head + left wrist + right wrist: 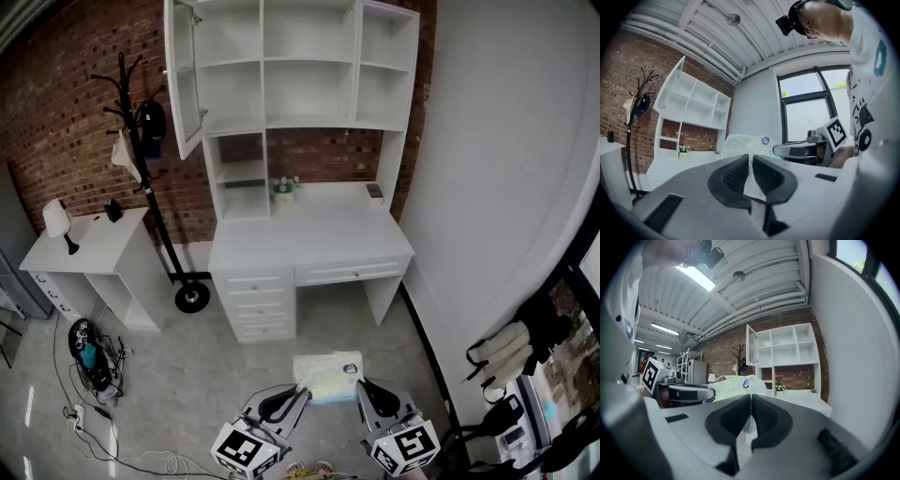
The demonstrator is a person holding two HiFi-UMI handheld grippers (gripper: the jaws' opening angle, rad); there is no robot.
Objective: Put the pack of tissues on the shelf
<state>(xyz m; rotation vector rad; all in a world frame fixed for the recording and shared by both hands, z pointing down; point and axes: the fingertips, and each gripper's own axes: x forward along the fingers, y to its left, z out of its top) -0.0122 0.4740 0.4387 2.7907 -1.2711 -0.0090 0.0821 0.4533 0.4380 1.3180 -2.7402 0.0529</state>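
Left gripper [299,393] and right gripper [362,385] each pinch a wrapper edge of the pack of tissues [328,373], well short of the shelf [309,60] — probably light, squishy, slippery plastic.

1. A white desk [309,234] stands against the brick wall [66,122]
2. A small potted plant [284,188] sits at the desk's back
3. A black coat rack [150,192] stands just left of the desk
4. A low white cabinet [94,246] bearing a lamp [58,220] stands further left
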